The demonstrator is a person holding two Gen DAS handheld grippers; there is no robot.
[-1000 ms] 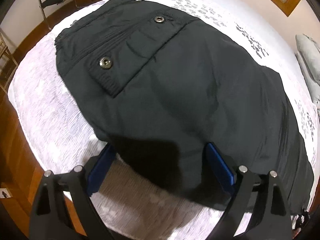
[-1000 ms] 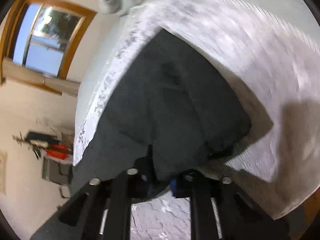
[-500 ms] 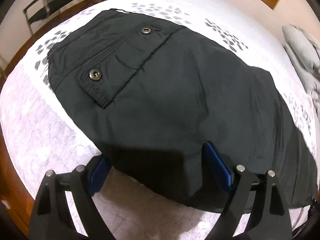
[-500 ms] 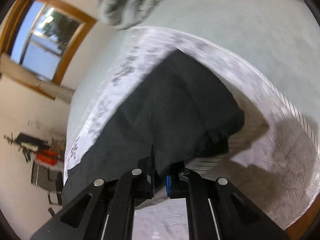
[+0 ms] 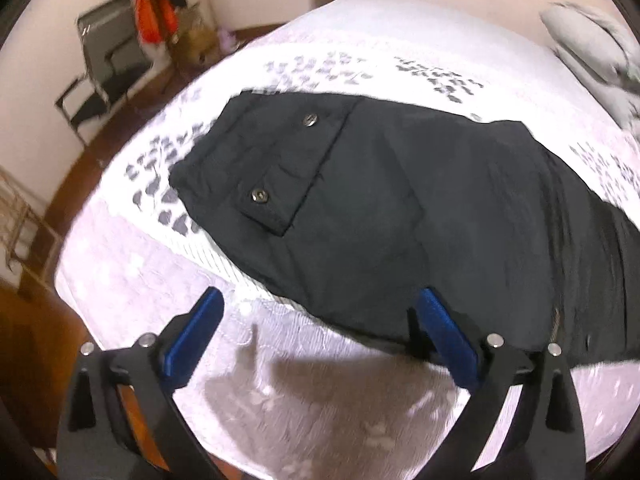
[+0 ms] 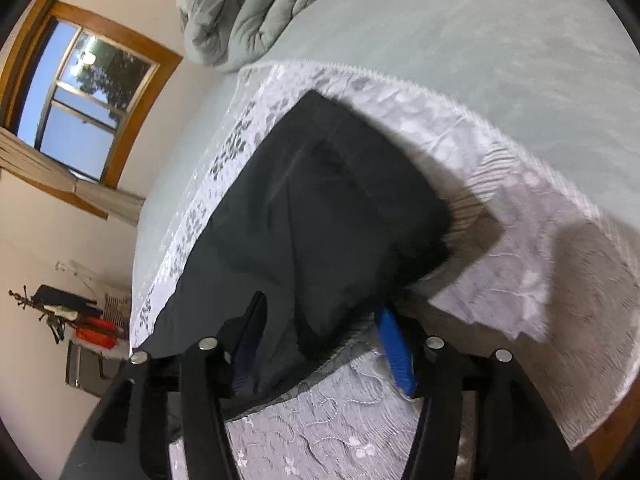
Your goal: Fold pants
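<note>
Now left tongs (image 5: 320, 332) spread above bedspread (image 5: 160, 280); right tongs (image 6: 320, 336) spread around black pants (image 6: 320, 208) edge.

The left wrist camera is looking down over the left gripper (image 5: 320, 320) from the bed's edge, facing the pants (image 5: 400, 216) from close above. The right wrist camera is sitting lower and nearer, peering along the right gripper (image 6: 320, 320). Both are sharing the pants and white bedspread (image 5: 132, 272).
</note>
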